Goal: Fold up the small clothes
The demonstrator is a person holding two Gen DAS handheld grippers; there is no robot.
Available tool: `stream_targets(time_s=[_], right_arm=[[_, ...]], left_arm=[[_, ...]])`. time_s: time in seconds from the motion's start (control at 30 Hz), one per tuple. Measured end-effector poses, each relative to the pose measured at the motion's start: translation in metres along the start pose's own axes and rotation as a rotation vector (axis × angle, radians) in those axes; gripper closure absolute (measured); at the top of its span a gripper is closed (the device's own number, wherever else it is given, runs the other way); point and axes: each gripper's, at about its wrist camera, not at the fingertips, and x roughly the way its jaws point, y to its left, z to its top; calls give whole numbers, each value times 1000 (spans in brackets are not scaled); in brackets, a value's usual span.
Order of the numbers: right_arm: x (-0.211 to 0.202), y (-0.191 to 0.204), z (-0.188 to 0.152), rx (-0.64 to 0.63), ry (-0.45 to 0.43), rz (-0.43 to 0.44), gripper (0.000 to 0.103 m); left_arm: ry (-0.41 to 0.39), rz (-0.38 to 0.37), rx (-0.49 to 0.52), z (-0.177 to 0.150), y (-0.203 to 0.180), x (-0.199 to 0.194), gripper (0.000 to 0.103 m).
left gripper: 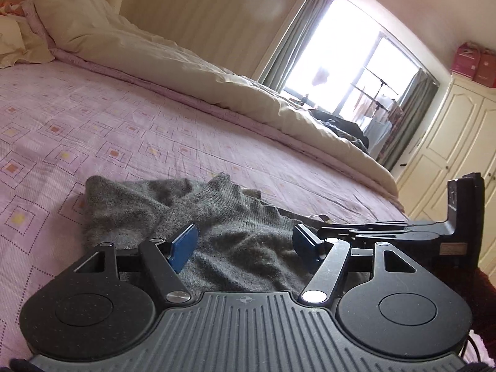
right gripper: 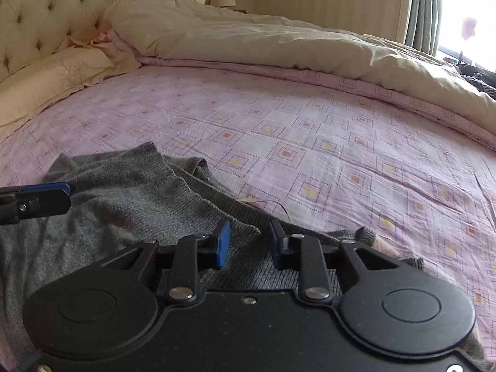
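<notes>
Right tool [right gripper: 249,243] hovers, jaws apart, over grey sweater [right gripper: 124,198].

My left gripper [left gripper: 245,245]: black housing, ribbed grey deck with crosshair mark, blue pads [left gripper: 183,248], silver pivot screws. My right gripper [right gripper: 248,243]: same build, plain black deck.

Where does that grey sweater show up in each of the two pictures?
Left wrist view: the grey sweater lies low in the middle, rumpled on the pink bedsheet, just beyond the claw.
Right wrist view: the grey sweater fills the lower left, running under the claw.
Shared landmark: the cream duvet heaped along the far side of the bed.
</notes>
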Motion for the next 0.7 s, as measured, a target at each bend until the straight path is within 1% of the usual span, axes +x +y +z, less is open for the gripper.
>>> stream_targets(time_s=[0.07, 0.17, 0.2, 0.27, 0.3, 0.33, 0.4, 0.43, 0.47, 0.53, 0.6, 0.63, 0.7], right_arm=[[0, 1, -1, -6, 5, -8, 60], [2, 1, 0, -12, 14, -3, 60], [2, 1, 1, -18, 15, -3, 63], [2, 4, 1, -34, 20, 6, 92], [1, 7, 1, -43, 26, 9, 95], [-1, 10, 1, -57, 22, 0, 96], [-6, 15, 5, -93, -21, -54, 96], [-5, 13, 10, -94, -43, -91, 96], [-2, 8, 14, -73, -45, -104, 96], [6, -2, 20, -14, -33, -90, 97], [16, -3, 19, -19, -2, -96, 97], [22, -4, 17, -11, 26, -79, 96], [24, -6, 13, 13, 9, -68, 93]], left_arm=[[-3, 7, 21, 0, -3, 1, 36], [0, 3, 32, -1, -4, 0, 37], [-3, 0, 32, -2, -4, 0, 37], [-7, -13, 33, -2, -3, 0, 37], [-9, -19, 33, -2, -3, 0, 37], [-6, -22, 33, -2, -3, 1, 36], [-4, -25, 39, -2, -4, 1, 37], [-6, -28, 44, -2, -5, 1, 37], [-10, -32, 52, -2, -7, -1, 36], [-18, -42, 75, -3, -11, -2, 35], [-13, -39, 108, -5, -16, -1, 35], [-6, -31, 123, -6, -18, 1, 35], [24, 6, 134, -8, -18, 7, 35]])
